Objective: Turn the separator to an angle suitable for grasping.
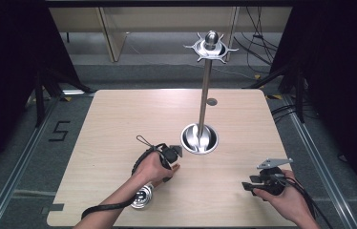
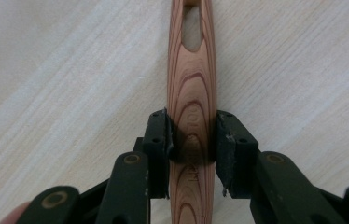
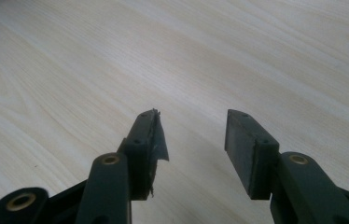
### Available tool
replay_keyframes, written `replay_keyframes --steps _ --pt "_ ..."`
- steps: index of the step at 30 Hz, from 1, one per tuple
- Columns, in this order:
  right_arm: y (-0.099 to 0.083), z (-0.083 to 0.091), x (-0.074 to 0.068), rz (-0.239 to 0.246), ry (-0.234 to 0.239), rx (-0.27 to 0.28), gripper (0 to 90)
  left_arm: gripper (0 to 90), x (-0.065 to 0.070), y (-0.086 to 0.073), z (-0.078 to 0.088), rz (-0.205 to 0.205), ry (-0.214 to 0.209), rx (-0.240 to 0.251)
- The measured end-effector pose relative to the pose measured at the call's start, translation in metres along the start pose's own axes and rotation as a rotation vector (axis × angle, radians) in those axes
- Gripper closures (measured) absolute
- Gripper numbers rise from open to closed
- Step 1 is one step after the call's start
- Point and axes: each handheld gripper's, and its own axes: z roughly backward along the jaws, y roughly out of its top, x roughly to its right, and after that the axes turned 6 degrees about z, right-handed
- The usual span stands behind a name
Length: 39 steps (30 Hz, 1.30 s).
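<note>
Black jaws of the left gripper (image 2: 192,140) are seen clamped on a wooden handle (image 2: 192,93), both pads pressed against its sides; a slot is cut near its far end, which is cropped at twelve o'clock of the left gripper view. Engraved lettering under the jaws is too shadowed to be read. In the high view the handle (image 1: 175,167) is almost wholly hidden by the left hand (image 1: 153,167), and a shiny metal head (image 1: 143,196) is glimpsed at six o'clock of that hand on the table (image 1: 119,119). Nothing is held by the right gripper (image 3: 192,135), whose jaws are parted over bare wood. A steel stand (image 1: 200,136) rises at one o'clock of the left hand.
</note>
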Motion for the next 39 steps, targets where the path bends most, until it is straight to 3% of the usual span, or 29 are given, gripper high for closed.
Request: replay_keyframes --steps 2,5,6,7,9,11,14,15,16,18,19,20,23,24,25,27,29,30,31,32,33,34,36,37,38,39 --pt "0.0 0.0 0.0 -0.004 0.001 0.0 55.2 67.2 -0.001 -0.001 0.001 -0.004 0.0 -0.009" --pt "0.0 0.0 0.0 0.001 0.0 0.002 55.1 67.3 -0.003 -0.006 0.001 0.003 -0.004 0.022" --pt "0.0 -0.001 0.0 -0.002 0.001 0.0 55.1 67.3 -0.007 -0.011 0.004 0.0 -0.055 0.057" --pt "0.0 -0.001 0.001 -0.002 0.0 0.0 55.0 67.3 -0.007 -0.013 0.006 0.026 -0.077 0.077" --pt "0.0 -0.001 0.0 -0.015 0.008 -0.002 54.9 67.3 -0.009 -0.016 0.008 0.031 -0.088 0.096" --pt "0.001 0.0 -0.001 -0.011 0.004 0.0 54.9 67.4 -0.015 -0.023 0.017 0.053 -0.124 0.152" --pt "0.001 0.0 -0.001 -0.012 0.008 0.0 54.9 67.4 -0.019 -0.032 0.026 0.082 -0.134 0.259" --pt "0.0 -0.001 -0.002 -0.021 0.005 0.016 54.9 67.4 -0.019 -0.032 0.026 0.082 -0.134 0.259" --pt "0.0 -0.002 -0.004 -0.039 0.009 0.023 54.9 67.4 -0.022 -0.039 0.032 0.09 -0.143 0.337" --pt "0.0 -0.002 -0.004 -0.044 0.011 0.032 54.9 67.4 -0.024 -0.046 0.04 0.088 -0.142 0.397" --pt "0.0 -0.001 -0.002 -0.018 0.005 0.024 54.9 67.4 -0.024 -0.046 0.04 0.088 -0.142 0.397" --pt "0.0 -0.002 -0.002 -0.014 0.011 0.025 54.9 67.5 -0.026 -0.055 0.047 0.093 -0.155 0.449" --pt "0.001 -0.001 -0.002 -0.013 0.006 0.021 54.9 67.4 -0.031 -0.068 0.056 0.095 -0.179 0.534" --pt "0.001 -0.001 -0.002 -0.013 0.006 0.021 54.9 67.5 -0.031 -0.068 0.056 0.095 -0.179 0.534" --pt "0.001 -0.001 -0.002 -0.012 0.007 0.022 54.8 67.5 -0.033 -0.076 0.061 0.114 -0.194 0.58" --pt "0.001 -0.001 -0.002 -0.012 0.006 0.024 54.9 67.5 -0.034 -0.08 0.063 0.111 -0.202 0.601" --pt "0.001 0.0 -0.001 0.008 -0.001 0.011 54.9 67.5 -0.037 -0.089 0.066 0.109 -0.195 0.678" --pt "0.002 0.001 -0.002 -0.01 0.0 0.018 54.9 67.5 -0.037 -0.089 0.066 0.109 -0.195 0.678" --pt "0.002 0.0 0.0 0.014 -0.007 0.033 54.9 67.5 -0.037 -0.091 0.066 0.112 -0.19 0.71" --pt "0.002 0.001 -0.001 -0.006 -0.005 0.043 54.9 67.5 -0.037 -0.097 0.066 0.135 -0.196 0.75" --pt "0.001 -0.001 -0.001 0.012 -0.018 0.063 54.9 67.5 -0.036 -0.098 0.066 0.133 -0.191 0.771" --pt "0.003 0.003 -0.002 -0.015 -0.001 0.031 54.9 67.5 -0.036 -0.1 0.066 0.134 -0.186 0.789" --pt "0.002 0.002 -0.001 -0.004 0.005 0.063 54.9 67.5 -0.036 -0.102 0.066 0.12 -0.185 0.811" --pt "0.003 0.003 0.0 -0.005 0.034 0.059 54.9 67.4 -0.036 -0.103 0.066 0.115 -0.188 0.822" --pt "0.003 0.003 0.002 0.041 -0.01 0.068 54.9 67.4 -0.037 -0.103 0.066 0.117 -0.186 0.828" --pt "0.003 0.001 0.0 0.017 -0.018 0.11 54.9 67.4 -0.037 -0.103 0.066 0.12 -0.19 0.83"
